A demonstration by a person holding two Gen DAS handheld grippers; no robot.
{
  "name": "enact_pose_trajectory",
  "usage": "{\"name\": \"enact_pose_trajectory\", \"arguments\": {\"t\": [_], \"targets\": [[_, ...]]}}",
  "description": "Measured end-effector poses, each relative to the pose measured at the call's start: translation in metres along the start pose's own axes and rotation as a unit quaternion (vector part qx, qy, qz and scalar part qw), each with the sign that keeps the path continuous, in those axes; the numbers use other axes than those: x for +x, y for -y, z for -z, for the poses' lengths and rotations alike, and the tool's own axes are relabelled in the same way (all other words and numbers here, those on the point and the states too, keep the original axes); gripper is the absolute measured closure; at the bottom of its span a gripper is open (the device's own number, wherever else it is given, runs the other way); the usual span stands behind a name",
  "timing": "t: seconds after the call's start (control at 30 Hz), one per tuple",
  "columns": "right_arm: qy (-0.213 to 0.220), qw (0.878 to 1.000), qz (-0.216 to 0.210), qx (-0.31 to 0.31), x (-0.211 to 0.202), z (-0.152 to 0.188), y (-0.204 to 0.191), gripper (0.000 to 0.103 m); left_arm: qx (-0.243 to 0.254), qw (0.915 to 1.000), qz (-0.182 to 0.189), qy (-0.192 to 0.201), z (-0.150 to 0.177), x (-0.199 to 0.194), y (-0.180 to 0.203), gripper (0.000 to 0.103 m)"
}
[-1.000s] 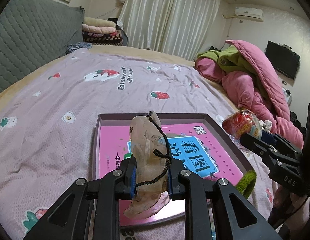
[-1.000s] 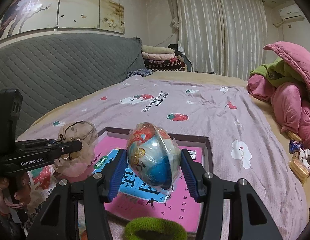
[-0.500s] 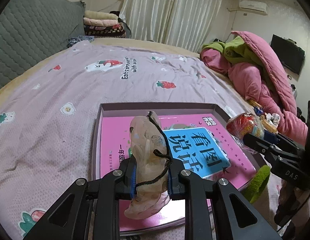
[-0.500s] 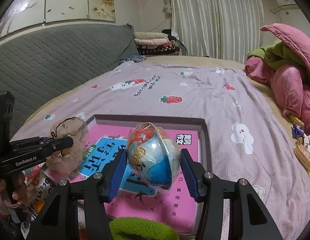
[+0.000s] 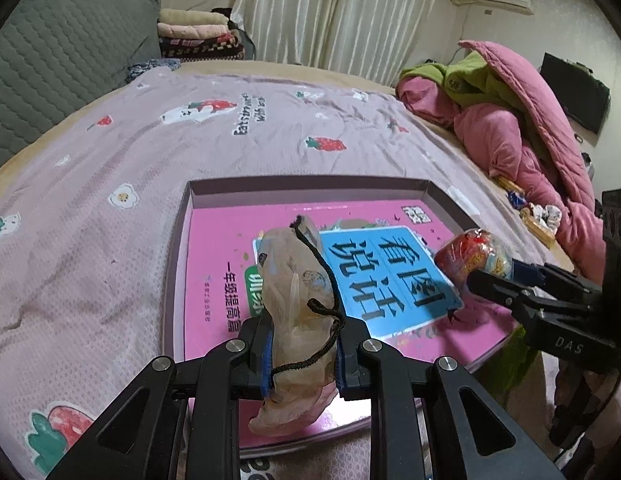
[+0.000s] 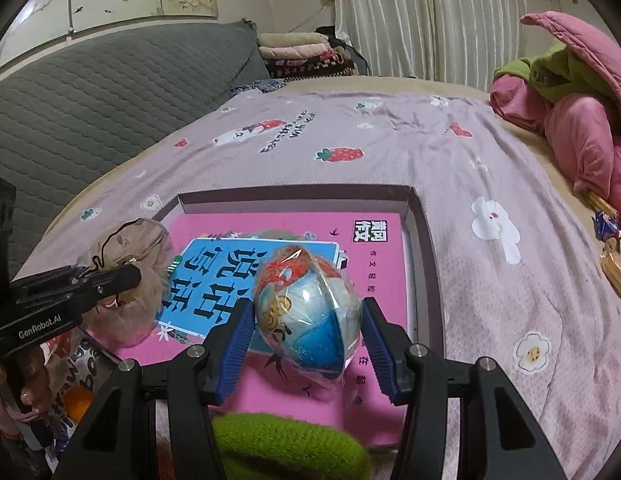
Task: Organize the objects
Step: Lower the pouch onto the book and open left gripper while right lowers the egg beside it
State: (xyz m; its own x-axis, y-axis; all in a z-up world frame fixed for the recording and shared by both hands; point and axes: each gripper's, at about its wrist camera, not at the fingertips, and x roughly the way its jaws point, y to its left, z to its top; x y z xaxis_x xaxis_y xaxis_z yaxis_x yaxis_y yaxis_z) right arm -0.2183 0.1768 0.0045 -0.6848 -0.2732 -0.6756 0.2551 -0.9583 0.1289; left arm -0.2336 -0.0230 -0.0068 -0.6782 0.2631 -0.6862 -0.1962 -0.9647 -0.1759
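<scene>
My left gripper (image 5: 302,354) is shut on a beige mesh pouch (image 5: 296,280) with a black drawstring, held above the near left part of a shallow box (image 5: 310,184). A pink book (image 5: 214,264) with a blue label lies inside that box. My right gripper (image 6: 306,332) is shut on a plastic-wrapped ball (image 6: 306,312), red, white and blue, above the box's near right part. In the left wrist view the ball (image 5: 472,256) and right gripper show at the right. In the right wrist view the pouch (image 6: 130,244) shows at the left.
The box (image 6: 420,216) rests on a lilac strawberry-print bedsheet (image 6: 490,280). A green knitted item (image 6: 286,444) lies at the box's near edge. Pink and green bedding (image 5: 518,120) is piled at the right, a grey padded headboard (image 6: 90,96) at the left. Snack packets (image 6: 614,256) lie at far right.
Both grippers have sunk toward the box and tipped further down, each still holding its object. The box and book now fill more of both views.
</scene>
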Motion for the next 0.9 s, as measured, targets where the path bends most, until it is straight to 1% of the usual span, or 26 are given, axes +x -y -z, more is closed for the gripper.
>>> {"name": "enact_pose_trajectory", "arguments": {"t": [0.23, 0.37, 0.67, 0.73, 0.9], "targets": [[-0.018, 1.0, 0.008, 0.003, 0.005, 0.003, 0.002, 0.048, 0.004, 0.9999, -0.002, -0.012, 0.005, 0.003, 0.002, 0.08], [-0.019, 1.0, 0.015, 0.01, 0.005, 0.004, 0.006, 0.048, 0.004, 0.9999, -0.006, -0.013, 0.005, 0.004, 0.001, 0.079], [-0.023, 0.999, 0.025, 0.015, 0.005, 0.005, 0.009, 0.048, 0.018, 0.9993, -0.029, -0.017, 0.007, 0.006, 0.002, 0.077], [-0.024, 0.999, 0.029, 0.015, 0.004, 0.004, 0.01, 0.048, 0.023, 0.9987, -0.041, -0.019, 0.007, 0.006, 0.002, 0.075], [-0.024, 0.999, 0.03, 0.016, 0.004, 0.004, 0.011, 0.048, 0.018, 0.9983, -0.049, -0.025, 0.007, 0.005, -0.004, 0.073]]}}
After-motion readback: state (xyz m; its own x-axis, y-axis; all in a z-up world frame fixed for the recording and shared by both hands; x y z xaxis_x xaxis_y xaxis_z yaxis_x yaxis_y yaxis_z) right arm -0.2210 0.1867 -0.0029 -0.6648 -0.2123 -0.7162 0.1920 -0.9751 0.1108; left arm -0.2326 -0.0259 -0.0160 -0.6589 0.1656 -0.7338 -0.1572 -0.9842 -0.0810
